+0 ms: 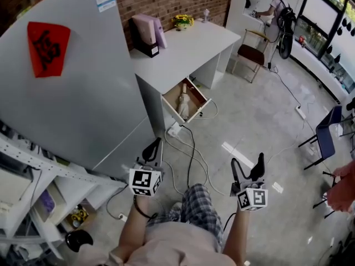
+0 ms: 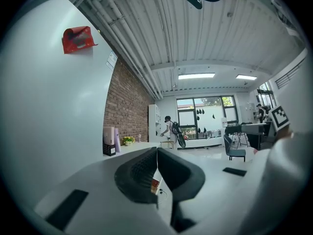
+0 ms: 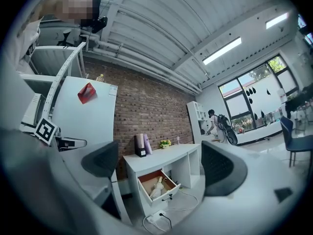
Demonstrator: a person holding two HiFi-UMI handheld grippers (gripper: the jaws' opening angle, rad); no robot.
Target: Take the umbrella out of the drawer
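Ahead, the umbrella (image 1: 182,100) lies in the open drawer (image 1: 198,107) of the table (image 1: 188,49). My right gripper (image 1: 247,160) gapes wide and empty, my left gripper (image 1: 155,146) is closed; the black character on the red sheet (image 1: 48,45) is unreadable.

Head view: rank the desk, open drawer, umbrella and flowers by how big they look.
1. desk
2. drawer
3. umbrella and flowers: they look about alike, and the flowers stand farther off, so I won't rank them.
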